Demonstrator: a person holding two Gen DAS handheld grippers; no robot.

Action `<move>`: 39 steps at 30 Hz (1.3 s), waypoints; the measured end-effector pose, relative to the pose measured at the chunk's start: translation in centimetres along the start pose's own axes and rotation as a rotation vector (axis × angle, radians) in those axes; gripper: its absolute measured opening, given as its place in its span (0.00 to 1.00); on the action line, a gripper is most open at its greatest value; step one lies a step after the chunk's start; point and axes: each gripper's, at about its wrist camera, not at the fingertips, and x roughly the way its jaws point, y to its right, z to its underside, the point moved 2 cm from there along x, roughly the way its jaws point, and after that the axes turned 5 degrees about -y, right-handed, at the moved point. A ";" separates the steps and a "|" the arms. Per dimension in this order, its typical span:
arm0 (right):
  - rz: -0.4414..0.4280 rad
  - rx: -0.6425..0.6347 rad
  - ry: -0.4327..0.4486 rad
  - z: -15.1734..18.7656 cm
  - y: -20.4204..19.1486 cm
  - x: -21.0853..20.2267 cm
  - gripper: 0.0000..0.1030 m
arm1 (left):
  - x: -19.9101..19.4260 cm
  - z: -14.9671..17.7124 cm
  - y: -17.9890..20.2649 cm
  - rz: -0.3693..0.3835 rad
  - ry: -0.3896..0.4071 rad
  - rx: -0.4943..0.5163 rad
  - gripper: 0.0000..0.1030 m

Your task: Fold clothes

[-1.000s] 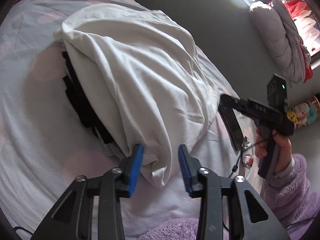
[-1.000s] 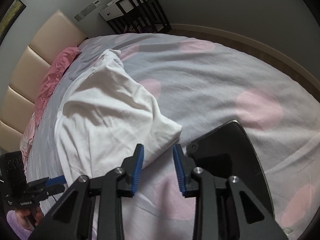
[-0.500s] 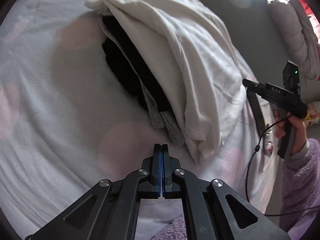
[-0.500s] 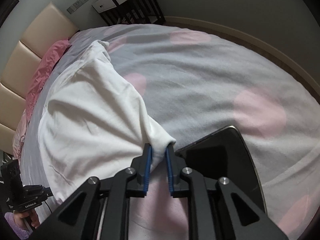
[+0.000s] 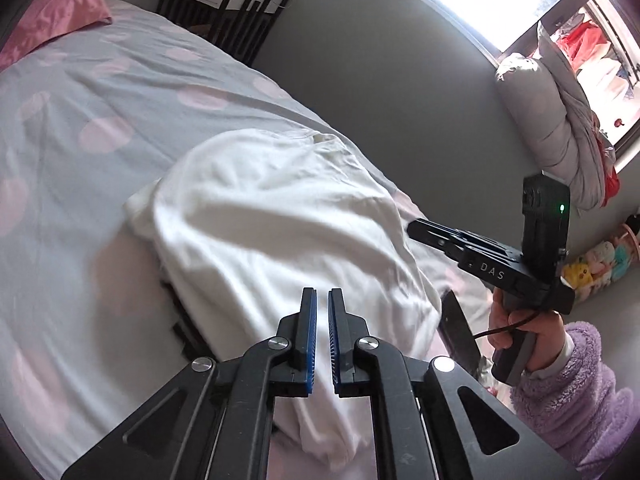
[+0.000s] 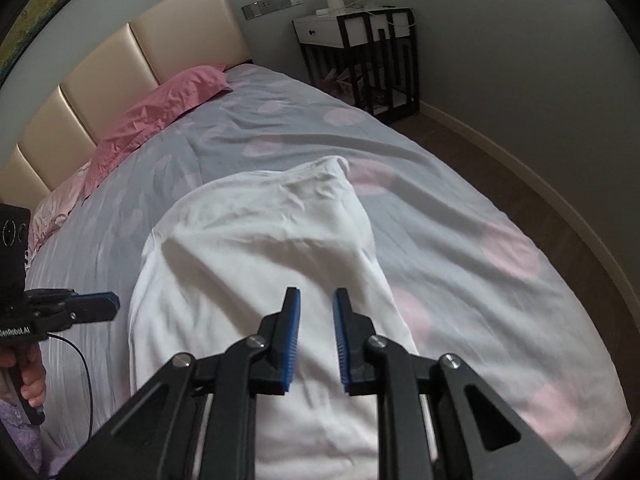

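The left wrist view showed the left gripper [image 5: 322,300] with its blue pads nearly together, a thin empty gap between them, above the white garment [image 5: 280,232] heaped on the spotted bedspread [image 5: 80,128], while the right gripper [image 6: 316,300] hovered over it with jaws parted, gripping nothing.

L gripper [image 5: 322,300]: blue pads nearly together, only a narrow slit between them, nothing visibly pinched. Pointing forward, tilted slightly down. R gripper [image 6: 316,300]: jaws parted, a clear gap between the blue pads, nothing between them. R hand [image 5: 516,320] wrapped round the gripper's handle, fuzzy purple sleeve [image 5: 576,392] at the wrist. L hand [image 6: 30,376] also on its handle, fingers curled; only partly in view at frame edge.
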 end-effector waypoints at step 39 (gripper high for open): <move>0.191 0.037 0.046 8.0 -10.9 -14.9 0.38 | -15.7 9.4 9.0 -0.396 0.242 0.134 0.79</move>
